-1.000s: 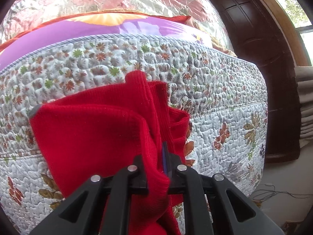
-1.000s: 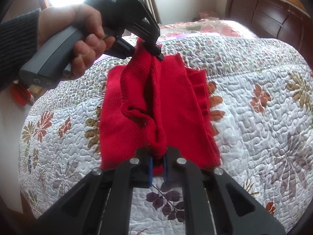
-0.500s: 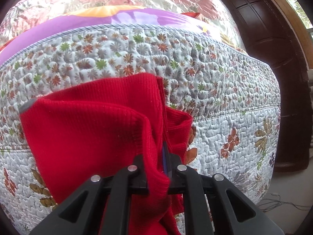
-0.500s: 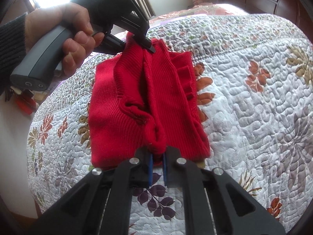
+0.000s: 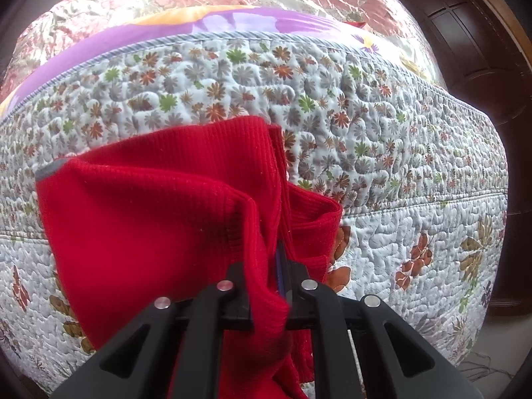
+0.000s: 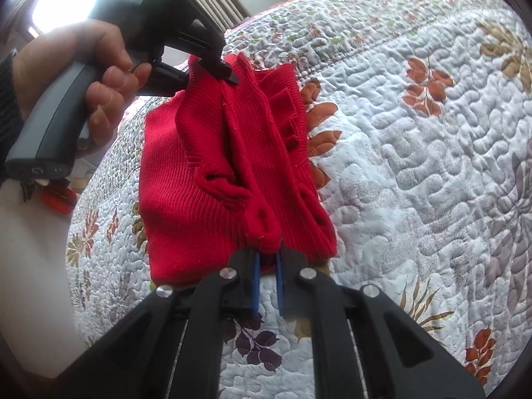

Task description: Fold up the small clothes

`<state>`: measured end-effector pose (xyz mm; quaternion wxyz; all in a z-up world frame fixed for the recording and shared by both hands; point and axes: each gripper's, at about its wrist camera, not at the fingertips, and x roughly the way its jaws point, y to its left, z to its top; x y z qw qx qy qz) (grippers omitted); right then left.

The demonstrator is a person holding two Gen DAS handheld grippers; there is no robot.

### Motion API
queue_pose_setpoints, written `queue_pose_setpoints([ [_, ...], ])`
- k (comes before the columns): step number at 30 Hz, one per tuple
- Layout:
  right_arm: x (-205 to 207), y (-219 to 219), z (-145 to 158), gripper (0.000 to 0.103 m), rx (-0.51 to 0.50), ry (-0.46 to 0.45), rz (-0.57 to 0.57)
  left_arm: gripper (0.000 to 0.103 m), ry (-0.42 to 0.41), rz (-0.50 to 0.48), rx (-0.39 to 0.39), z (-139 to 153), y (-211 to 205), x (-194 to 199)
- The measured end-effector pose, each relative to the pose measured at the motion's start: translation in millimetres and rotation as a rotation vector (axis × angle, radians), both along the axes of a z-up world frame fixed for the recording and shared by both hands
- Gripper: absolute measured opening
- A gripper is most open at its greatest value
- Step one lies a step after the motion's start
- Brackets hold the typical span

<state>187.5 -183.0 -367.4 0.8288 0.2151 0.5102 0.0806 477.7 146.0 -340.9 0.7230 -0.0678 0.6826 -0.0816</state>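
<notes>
Red knit garment [image 6: 212, 173] hangs over quilt [image 6: 415, 139], pinched at opposite ends by left gripper [image 5: 281, 269] & right gripper [image 6: 266, 259]. Lower evenly, keep edges aligned w/ each other.

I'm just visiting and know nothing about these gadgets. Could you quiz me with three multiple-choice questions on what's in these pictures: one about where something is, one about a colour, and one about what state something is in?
1. Where does the red knit garment lie?
A. On a wooden floor
B. On the floral quilt of a bed
C. In a basket

2. What colour are the inner pads of the right gripper?
A. Blue
B. Yellow
C. White

3. What is the left gripper doing?
A. Hanging open above the cloth
B. Lying on the quilt
C. Pinching a bunch of the garment

Answers: 1 B, the garment lies spread over the quilted bedcover. 2 A, blue strips line both fingers. 3 C, red fabric is bunched between its closed fingers, and the right wrist view also shows it clamped on the far edge.
</notes>
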Motion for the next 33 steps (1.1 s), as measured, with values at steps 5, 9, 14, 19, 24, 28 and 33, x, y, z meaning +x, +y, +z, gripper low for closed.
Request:
queue_pose_setpoints([
  [5,1,-10,-11,0.006,0.028,0.027,-0.012,0.009,-0.012,0.016,0.045,-4,-8,0],
  [9,3,-18,-23,0.006,0.064,0.054,-0.027,0.011,-0.024,0.050,0.074,-10,-11,0],
  [14,7,-28,-40,0.010,0.138,0.096,-0.031,0.040,-0.080,0.053,0.048,-4,-20,-1],
  [19,8,-47,-44,0.022,0.226,0.118,-0.049,0.069,-0.256,-0.005,-0.041,45,-15,3],
  [24,11,-76,-25,0.032,0.313,0.094,-0.034,0.073,-0.319,-0.042,-0.096,72,14,-7],
  [28,40,-97,-13,0.035,0.419,0.076,-0.046,0.073,-0.287,-0.122,-0.138,61,26,-43],
  [33,116,-99,-14,0.038,0.515,0.073,0.014,0.073,-0.232,-0.169,-0.194,36,38,-91],
])
